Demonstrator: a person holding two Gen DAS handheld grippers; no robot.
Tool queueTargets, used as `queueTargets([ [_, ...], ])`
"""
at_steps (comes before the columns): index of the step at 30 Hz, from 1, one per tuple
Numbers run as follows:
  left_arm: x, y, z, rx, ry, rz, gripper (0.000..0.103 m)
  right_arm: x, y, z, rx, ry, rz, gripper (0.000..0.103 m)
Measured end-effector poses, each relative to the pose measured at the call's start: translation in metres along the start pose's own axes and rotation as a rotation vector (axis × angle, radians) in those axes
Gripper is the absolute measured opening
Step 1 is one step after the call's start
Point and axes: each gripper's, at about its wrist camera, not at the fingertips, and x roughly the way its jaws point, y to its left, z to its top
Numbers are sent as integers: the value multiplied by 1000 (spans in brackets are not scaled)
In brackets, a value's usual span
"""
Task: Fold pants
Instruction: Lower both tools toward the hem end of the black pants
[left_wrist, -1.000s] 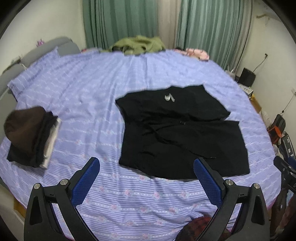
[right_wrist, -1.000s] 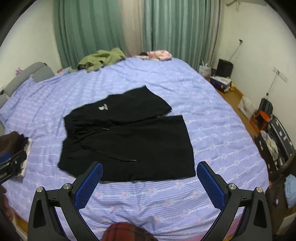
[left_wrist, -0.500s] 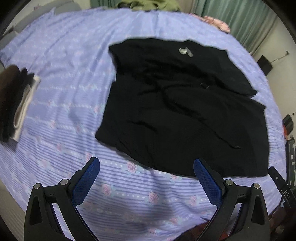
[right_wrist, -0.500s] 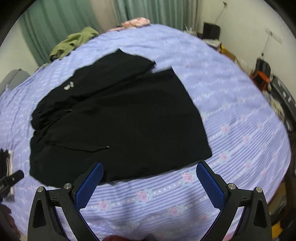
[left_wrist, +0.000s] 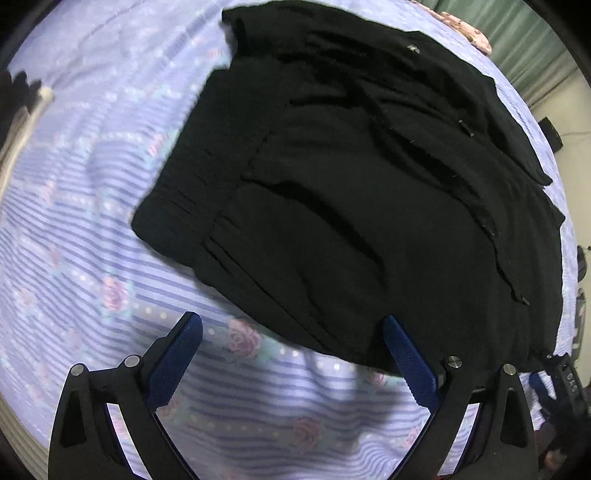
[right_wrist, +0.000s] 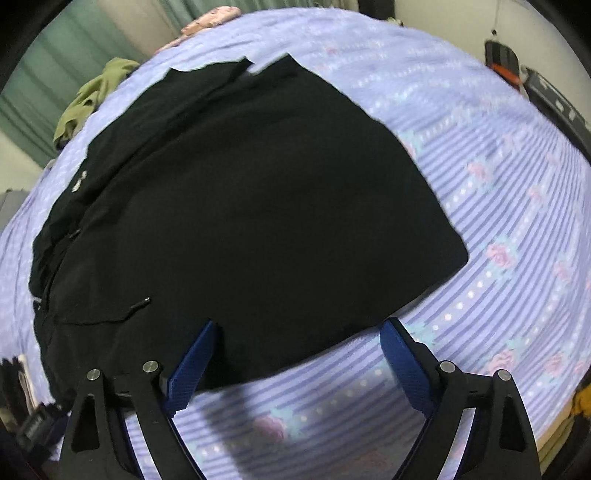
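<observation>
1. Left gripper (left_wrist: 291, 354) hangs spread wide and empty at the near hem; right gripper (right_wrist: 297, 354) likewise, its left finger over cloth.
2. Black pants (right_wrist: 251, 206) lie flat on the bed (right_wrist: 517, 206), legs running rightward, both grippers equally near.

Both views close above pants (left_wrist: 369, 206)

The black pants (left_wrist: 369, 206) are matt, soft cloth with creases. The bedsheet (right_wrist: 517, 229) is smooth striped cotton-like cloth. Blue pads (left_wrist: 177, 362) look rough, textured rubber on matt black plastic arms.
</observation>
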Motion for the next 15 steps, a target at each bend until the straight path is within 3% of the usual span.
queueTargets([
  [3,8,3,4,-28,24,-35,98,9,4,5,4,4,-17,85],
  [4,7,5,7,-42,27,-51,96,9,7,7,-7,2,-29,77],
  [6,1,6,11,-45,20,-62,67,8,10,12,-20,-5,-33,63],
  [7,-3,7,12,-44,15,-59,58,6,13,14,-34,-10,-35,49],
  [8,-9,7,13,-38,6,-57,40,5,15,17,-43,-12,-36,31],
  [9,-14,8,13,-31,0,-55,22,2,16,19,-48,-13,-24,22],
  [10,-18,10,12,-24,-1,-66,17,-2,18,21,-49,-12,-5,12],
  [12,-26,14,10,-24,-7,-107,7,-12,21,24,-57,-23,2,10],
  [15,-46,19,3,-20,-31,-145,7,-34,28,25,-82,-61,8,8],
])
